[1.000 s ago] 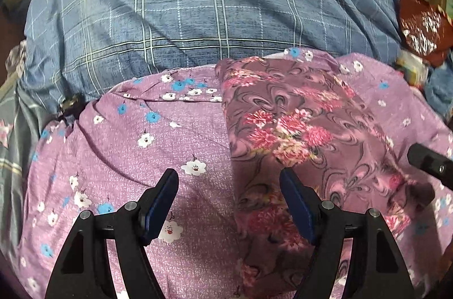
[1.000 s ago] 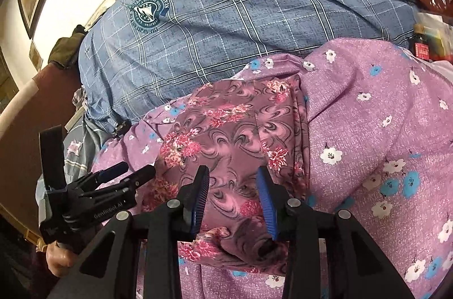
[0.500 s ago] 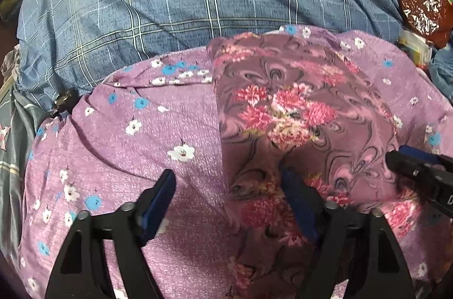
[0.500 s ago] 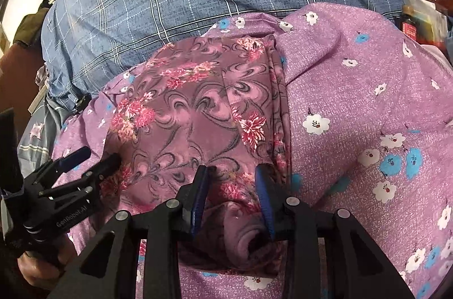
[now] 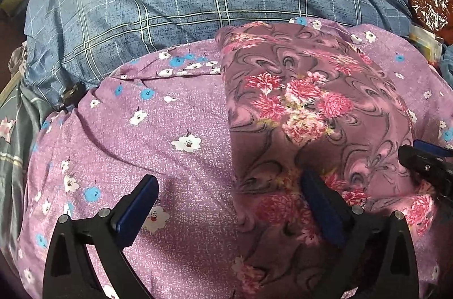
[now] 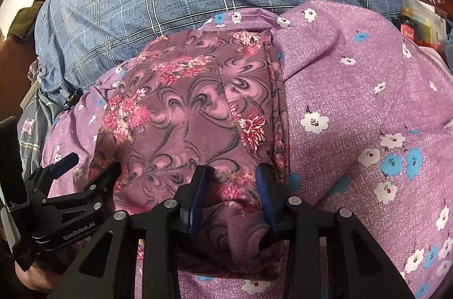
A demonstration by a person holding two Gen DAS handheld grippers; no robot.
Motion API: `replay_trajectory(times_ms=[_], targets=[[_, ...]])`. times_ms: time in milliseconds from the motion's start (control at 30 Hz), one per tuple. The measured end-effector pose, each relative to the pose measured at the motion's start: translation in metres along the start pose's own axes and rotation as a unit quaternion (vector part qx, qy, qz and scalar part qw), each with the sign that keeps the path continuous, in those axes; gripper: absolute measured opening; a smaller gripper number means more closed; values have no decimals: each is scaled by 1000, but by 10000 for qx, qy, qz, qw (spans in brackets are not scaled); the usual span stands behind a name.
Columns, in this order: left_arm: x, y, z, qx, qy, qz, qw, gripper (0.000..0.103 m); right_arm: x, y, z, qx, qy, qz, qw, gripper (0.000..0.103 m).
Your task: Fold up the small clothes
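While a lilac flowered sheet [image 5: 175,112] is spread beneath both grippers, the folded floral garment [image 6: 192,112] is pinched by the right gripper [image 6: 230,185], the left gripper [image 5: 226,194] opening wide astride its edge.

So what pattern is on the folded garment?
Mauve with dark swirls and pink-red flowers; clearest in the left wrist view.

Both wrist views steep, close; share floral cloth [image 5: 308,106].

The left black hand-held gripper [image 5: 226,202] with blue pads points steeply downward, its jaws opening and spread wide, the pads clamping nothing. The right black hand-held gripper [image 6: 230,195] also tilts steeply down, its jaws narrowly parted with bunched fabric between its blue pads [image 6: 198,200].
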State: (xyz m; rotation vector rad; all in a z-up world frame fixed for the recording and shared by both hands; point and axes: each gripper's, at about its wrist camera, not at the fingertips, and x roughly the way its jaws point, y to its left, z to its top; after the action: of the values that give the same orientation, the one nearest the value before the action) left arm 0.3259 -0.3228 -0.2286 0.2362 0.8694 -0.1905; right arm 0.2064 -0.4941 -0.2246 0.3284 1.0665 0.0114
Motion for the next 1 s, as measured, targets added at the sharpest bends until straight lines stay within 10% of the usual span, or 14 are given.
replay_trajectory(times_ms=[1000], targets=[[3,14,6,-526,369,-348,9973,102,0,1,0,-90,-29,-38,9999,39]])
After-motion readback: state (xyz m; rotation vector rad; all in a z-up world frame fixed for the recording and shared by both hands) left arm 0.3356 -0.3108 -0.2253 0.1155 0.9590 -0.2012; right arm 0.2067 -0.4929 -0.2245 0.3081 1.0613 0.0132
